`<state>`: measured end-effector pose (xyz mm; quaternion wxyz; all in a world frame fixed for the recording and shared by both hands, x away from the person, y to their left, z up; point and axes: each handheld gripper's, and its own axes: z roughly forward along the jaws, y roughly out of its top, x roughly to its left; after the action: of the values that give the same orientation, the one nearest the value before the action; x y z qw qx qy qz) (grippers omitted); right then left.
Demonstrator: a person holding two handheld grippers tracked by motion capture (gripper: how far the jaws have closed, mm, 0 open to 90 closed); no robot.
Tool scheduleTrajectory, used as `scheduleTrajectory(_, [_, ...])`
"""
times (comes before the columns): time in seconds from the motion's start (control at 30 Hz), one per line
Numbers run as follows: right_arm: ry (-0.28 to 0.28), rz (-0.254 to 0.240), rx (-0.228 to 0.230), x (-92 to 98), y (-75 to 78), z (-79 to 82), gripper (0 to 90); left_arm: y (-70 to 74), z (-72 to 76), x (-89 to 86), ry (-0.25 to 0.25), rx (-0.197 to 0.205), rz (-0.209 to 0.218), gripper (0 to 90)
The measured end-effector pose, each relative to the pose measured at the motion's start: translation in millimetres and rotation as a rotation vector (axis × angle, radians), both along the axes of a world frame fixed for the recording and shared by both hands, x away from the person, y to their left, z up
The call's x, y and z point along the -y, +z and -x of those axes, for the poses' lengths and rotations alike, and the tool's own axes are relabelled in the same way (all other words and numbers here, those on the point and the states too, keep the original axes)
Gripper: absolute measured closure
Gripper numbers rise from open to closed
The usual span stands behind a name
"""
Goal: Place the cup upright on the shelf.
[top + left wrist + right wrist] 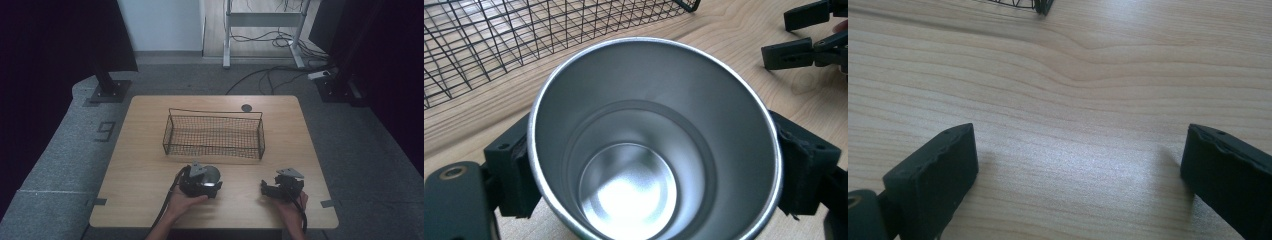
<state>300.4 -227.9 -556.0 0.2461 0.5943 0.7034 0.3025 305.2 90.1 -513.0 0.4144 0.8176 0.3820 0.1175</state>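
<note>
A shiny steel cup (211, 174) stands on the wooden table (145, 185), just in front of a black wire basket (172, 138). My left gripper (201, 183) is shut on the cup, one pad on each side of its wall. In the left gripper view the empty cup (651, 125) opens toward the camera between the pads (516, 172), and the basket mesh (474, 40) lies behind it. To the right, my right gripper (266, 188) rests low over the table, open and empty. Its jaws stand wide apart over bare wood (1078, 175); the basket corner (1041, 6) shows at the top.
The basket is empty. A small grey disc (246, 107) sits at the table's far edge. The right gripper's jaws (799, 37) appear at the top right of the left gripper view. Black stands and cables (280, 75) lie on the floor beyond the table.
</note>
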Motion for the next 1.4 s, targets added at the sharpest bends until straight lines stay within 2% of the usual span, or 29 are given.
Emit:
scheduleTrajectory(0.3, [0.0,0.001,0.001,0.1,0.0,0.0,2.1,3.4,3.0,-2.1,-0.005,0.007,0.009,13.4])
scheduleTrajectory(0.63, [0.0,0.002,0.003,0.3,-0.1,0.1,2.3,15.8,4.4,-6.9,-0.007,0.025,0.026,13.5])
scheduleTrajectory(0.97, [0.0,0.002,0.003,0.3,-0.1,0.1,2.4,26.4,2.3,-10.1,-0.011,0.019,0.058,13.5])
scheduleTrajectory(1.17, [0.0,0.002,0.003,0.3,-0.1,0.1,2.4,31.4,-1.4,-8.7,-0.015,0.027,0.049,13.6])
scheduleTrajectory(1.4, [-0.001,0.002,0.004,0.4,0.0,0.2,2.9,36.7,-4.3,-9.8,-0.02,0.025,0.069,13.6])
